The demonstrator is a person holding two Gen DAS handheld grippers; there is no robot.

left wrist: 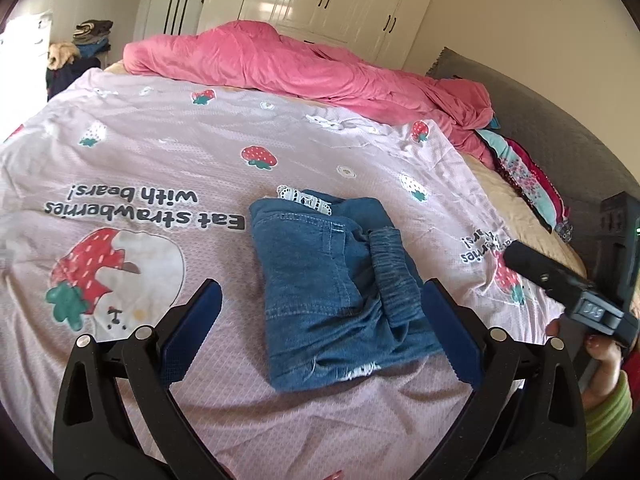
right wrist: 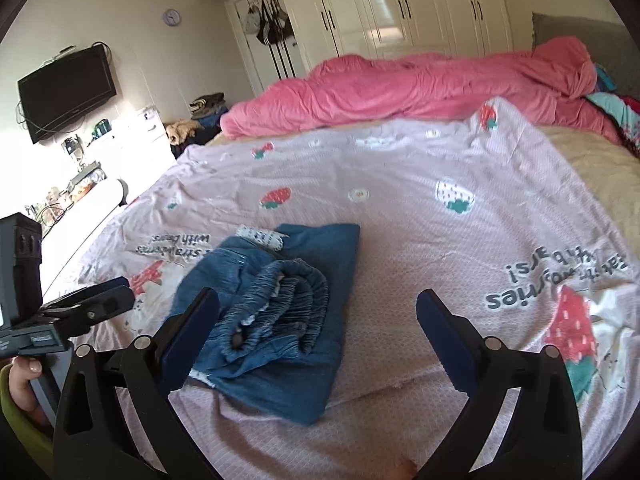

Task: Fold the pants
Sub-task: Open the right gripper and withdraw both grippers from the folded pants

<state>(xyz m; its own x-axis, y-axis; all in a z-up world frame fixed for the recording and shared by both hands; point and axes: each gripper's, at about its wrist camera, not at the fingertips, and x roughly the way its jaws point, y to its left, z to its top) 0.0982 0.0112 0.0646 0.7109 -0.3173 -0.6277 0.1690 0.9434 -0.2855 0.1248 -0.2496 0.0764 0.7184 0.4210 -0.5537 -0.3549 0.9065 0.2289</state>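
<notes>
A pair of blue denim pants (left wrist: pixel 332 292) lies folded into a small bundle on the pink strawberry bedspread (left wrist: pixel 160 152), white lace trim showing at its far end. My left gripper (left wrist: pixel 322 296) hovers above the bundle's near half, jaws wide open and touching nothing. In the right wrist view the same pants (right wrist: pixel 276 312) lie with the elastic waistband curled on top. My right gripper (right wrist: pixel 318 300) stands open too, the bundle lying below its left finger and free of both pads. Each gripper shows at the edge of the other's view, held by a hand.
A rumpled pink duvet (left wrist: pixel 304 68) lies across the far side of the bed. Patterned clothes (left wrist: pixel 524 176) are heaped at the right edge. White wardrobes (right wrist: pixel 400 4) line the back wall, and a wall television (right wrist: pixel 66 92) hangs above a cluttered counter on the left.
</notes>
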